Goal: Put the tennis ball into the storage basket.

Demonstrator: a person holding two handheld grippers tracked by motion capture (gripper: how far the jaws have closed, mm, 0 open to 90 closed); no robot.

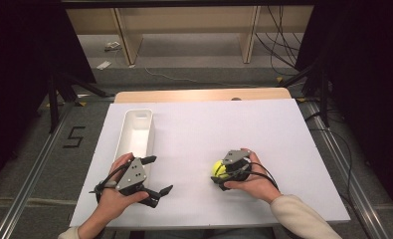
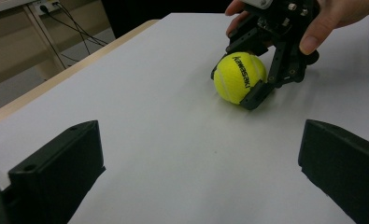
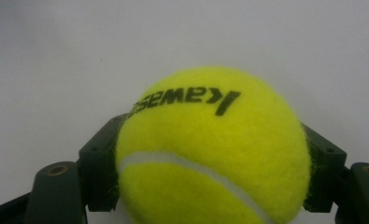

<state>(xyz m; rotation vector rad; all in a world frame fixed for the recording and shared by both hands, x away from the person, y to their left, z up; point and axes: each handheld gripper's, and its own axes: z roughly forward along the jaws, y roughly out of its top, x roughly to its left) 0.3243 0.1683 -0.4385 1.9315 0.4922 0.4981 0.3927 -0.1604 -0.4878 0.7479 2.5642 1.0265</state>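
Observation:
A yellow tennis ball (image 1: 218, 169) with black lettering rests on the white table sheet, right of centre. My right gripper (image 1: 221, 175) is shut on the ball (image 3: 212, 149), its jaws pressing both sides. The left gripper view looks across the sheet at the same ball (image 2: 239, 77), held low by the right gripper (image 2: 240, 80) just above or on the sheet. My left gripper (image 1: 160, 175) stands open near the front left of the sheet, with nothing between its black fingers (image 2: 56, 170).
A long white tray (image 1: 136, 130) lies on the left of the white sheet (image 1: 199, 129), just beyond the left hand. The wooden table edge (image 1: 199, 94) runs along the far side. Cables and shelf legs are on the floor beyond.

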